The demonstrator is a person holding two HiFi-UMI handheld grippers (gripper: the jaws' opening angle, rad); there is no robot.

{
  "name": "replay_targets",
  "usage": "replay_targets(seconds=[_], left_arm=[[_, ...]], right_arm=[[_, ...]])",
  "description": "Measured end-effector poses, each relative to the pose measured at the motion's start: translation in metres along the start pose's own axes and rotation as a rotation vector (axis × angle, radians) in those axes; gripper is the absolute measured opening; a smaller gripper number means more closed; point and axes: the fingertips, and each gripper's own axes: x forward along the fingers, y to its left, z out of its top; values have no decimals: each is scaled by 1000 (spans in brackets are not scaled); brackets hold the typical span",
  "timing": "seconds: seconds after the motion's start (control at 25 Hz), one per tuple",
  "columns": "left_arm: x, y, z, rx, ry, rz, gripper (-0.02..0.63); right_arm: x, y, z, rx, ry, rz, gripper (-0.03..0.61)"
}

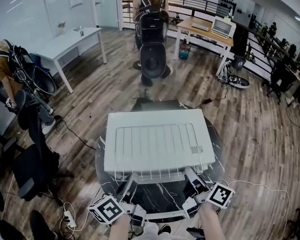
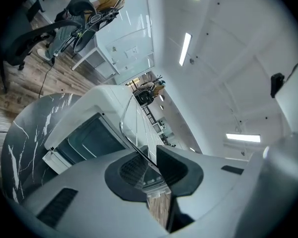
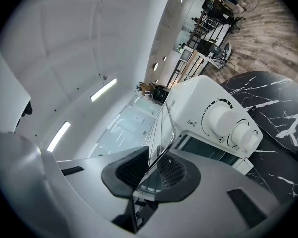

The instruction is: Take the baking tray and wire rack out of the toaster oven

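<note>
head view: thin silver wire rack (image 1: pixel 155 151), a rectangular grid of steel rods, lies spread over the top of the white boxy toaster oven (image 1: pixel 155 118). its near edge juts out past the oven's front. cannot tell whether it rests on the oven top or hangs just above it. the oven stands on a round black marble-patterned table (image 1: pixel 102 149).

left gripper (image 1: pixel 131 183) takes the rack's near edge toward the left corner, and right gripper (image 1: pixel 190 176) takes it toward the right corner. in both gripper views the rack shows edge-on, with its frame rod running between the dark ribbed pads. both pairs of tongs are pinched onto that near frame rod, and no gap shows around it.

right gripper view: two white round knobs (image 3: pixel 233 128) on the oven's front right, with the dark glass door beside them. the baking tray is not seen in any view, so it may be inside behind the glass. cannot tell.

handling, as a judgement:
- the rack looks light and stiff, but open and springy along its length
- the smooth round rod is likely to slip or swivel in the pads
- a two-corner hold on the frame rod suits it, since a grip on the thin cross wires could bend them
- keep both ends level so the far edge does not snag the oven
</note>
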Motion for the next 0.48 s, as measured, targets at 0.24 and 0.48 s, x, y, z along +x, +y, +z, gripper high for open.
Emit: replay_targets(seconds=[0.24,0.48], left_arm=[[5,6,2,-11,22,9,49],[5,0,-1,61,43,-6,78]], right_arm=[[2,-1,-2,26,4,-2,44],[4,17,-6,-102,43,16,128]])
